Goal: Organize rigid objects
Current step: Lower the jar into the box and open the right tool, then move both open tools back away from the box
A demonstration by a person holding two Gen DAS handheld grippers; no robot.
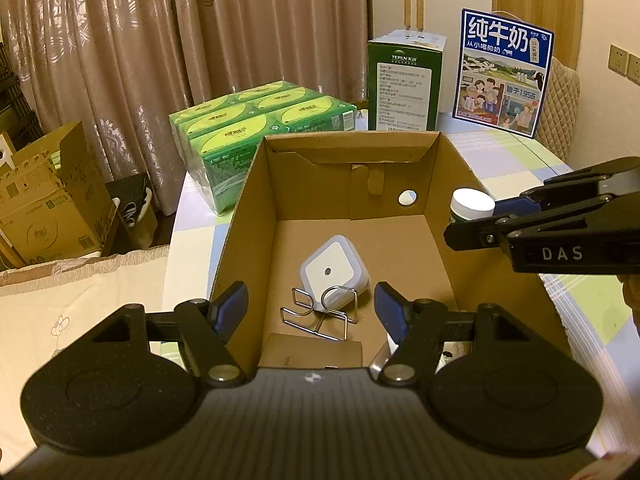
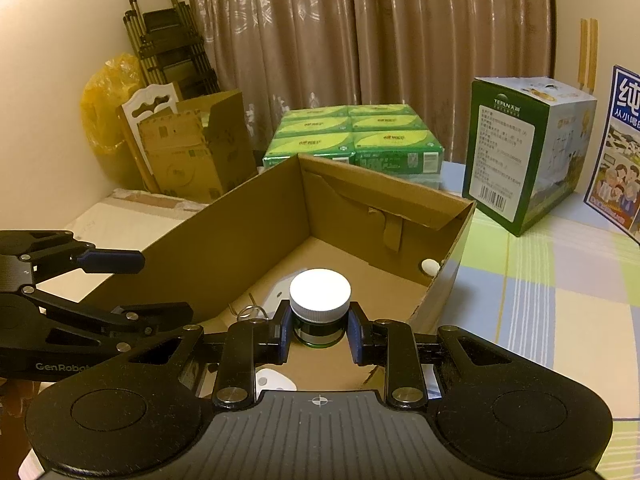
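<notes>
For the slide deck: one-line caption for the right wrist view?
Right gripper holds a white-capped dark green jar above the open brown cardboard box.

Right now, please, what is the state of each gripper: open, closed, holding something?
Left gripper: open, holding nothing, over the cardboard box.
Right gripper: closed on the white-capped jar.

Both views show warm, yellowish indoor light of moderate, rather dim level. The white jar cap (image 2: 320, 289) is overexposed at the centre of the right wrist view, its surface detail lost. The cardboard box (image 1: 460, 216) holds soft shadow along its inner left wall. Fisheye distortion bends the curtains (image 1: 120, 60) near the upper left of the frame, and dark vignetting clips all corners. Focus is fair at centre; fine print on the background cartons is soft.
</notes>
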